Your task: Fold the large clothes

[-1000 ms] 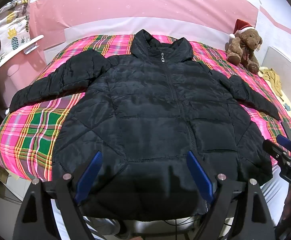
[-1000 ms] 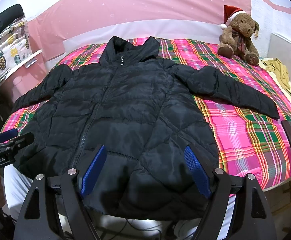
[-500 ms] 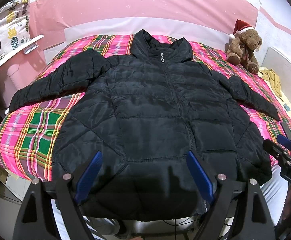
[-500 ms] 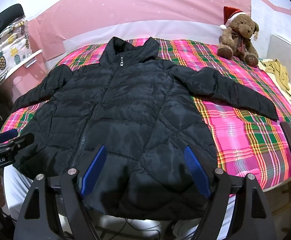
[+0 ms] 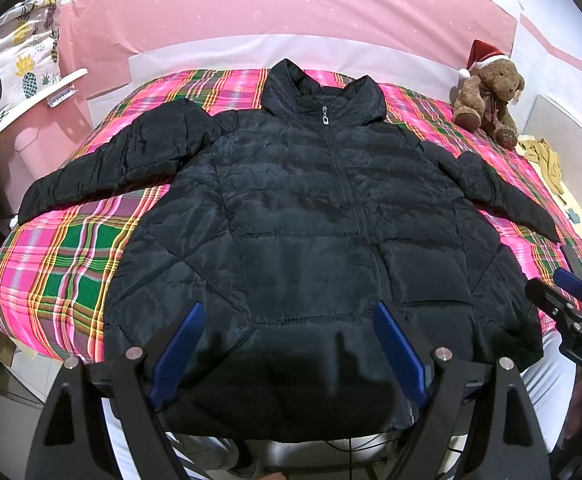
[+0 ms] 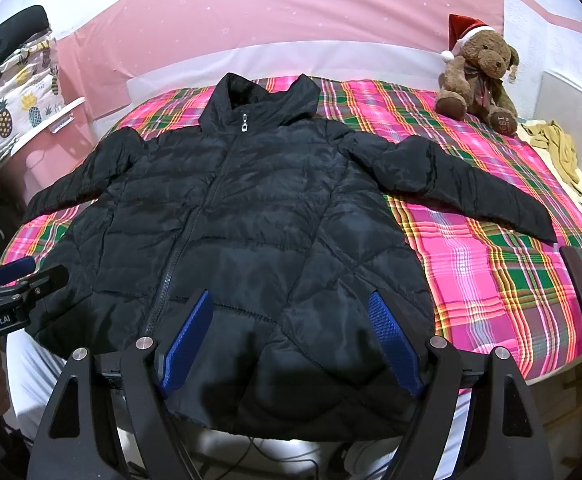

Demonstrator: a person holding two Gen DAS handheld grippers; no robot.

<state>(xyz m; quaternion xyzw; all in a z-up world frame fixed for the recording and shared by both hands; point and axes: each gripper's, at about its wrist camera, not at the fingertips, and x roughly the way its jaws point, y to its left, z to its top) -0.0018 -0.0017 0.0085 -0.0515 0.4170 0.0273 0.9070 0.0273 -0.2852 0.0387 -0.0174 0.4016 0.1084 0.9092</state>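
Observation:
A black puffer jacket (image 5: 311, 216) lies flat, front up and zipped, on a pink plaid bed cover (image 5: 63, 272). Both sleeves are spread out to the sides. It also shows in the right wrist view (image 6: 243, 224). My left gripper (image 5: 287, 320) is open and empty, hovering just above the hem at the near edge. My right gripper (image 6: 287, 312) is open and empty, also over the hem, to the right of the left one. The right gripper shows at the right edge of the left wrist view (image 5: 567, 300), and the left gripper at the left edge of the right wrist view (image 6: 23, 280).
A brown teddy bear with a Santa hat (image 6: 479, 76) sits at the bed's far right corner. A dark phone (image 6: 581, 280) lies near the right edge. A yellow cloth (image 6: 559, 148) lies beyond the bed. A pineapple-print bag (image 5: 7, 68) hangs at the left.
The right wrist view has shifted slightly. Both grippers stay open above the hem and the jacket has not moved.

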